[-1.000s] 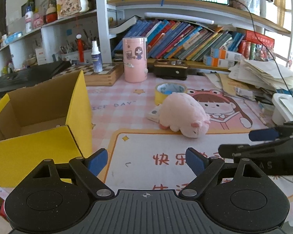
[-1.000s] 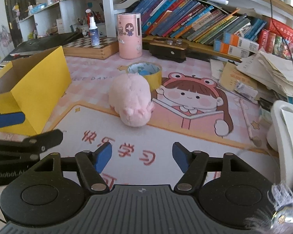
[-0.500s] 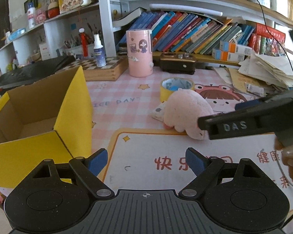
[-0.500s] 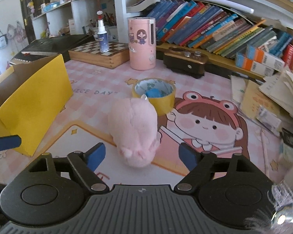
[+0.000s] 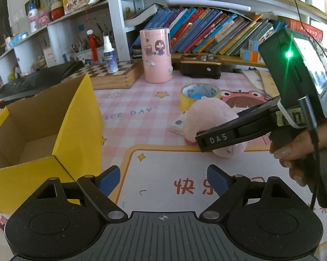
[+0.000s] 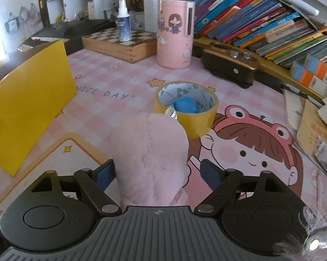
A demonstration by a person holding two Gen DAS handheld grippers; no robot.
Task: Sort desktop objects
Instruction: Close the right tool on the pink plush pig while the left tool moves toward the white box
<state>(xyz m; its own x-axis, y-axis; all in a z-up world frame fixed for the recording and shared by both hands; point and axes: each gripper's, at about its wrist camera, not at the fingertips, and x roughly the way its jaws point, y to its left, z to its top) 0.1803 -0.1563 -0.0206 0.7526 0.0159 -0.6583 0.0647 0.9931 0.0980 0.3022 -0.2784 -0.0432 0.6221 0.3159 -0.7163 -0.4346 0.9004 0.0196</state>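
Observation:
A pink plush toy lies on the cartoon desk mat. My right gripper straddles it and its jaws are closing. The left pad is at the fur, while a narrow gap shows beside the right pad. In the left wrist view a hand holds that gripper, and one of its fingers lies across the plush. My left gripper hangs open over the mat with nothing between its fingers. An open yellow cardboard box stands to its left.
Behind the plush is a yellow tape roll with a blue object inside. A small white card lies beside the plush. A pink cylinder, chessboard box, spray bottle and dark case stand further back. Papers pile up on the right.
My right gripper has come forward and down to the plush toy, which now sits between its jaws. In the left wrist view it moved in from the right. My left gripper stayed put.

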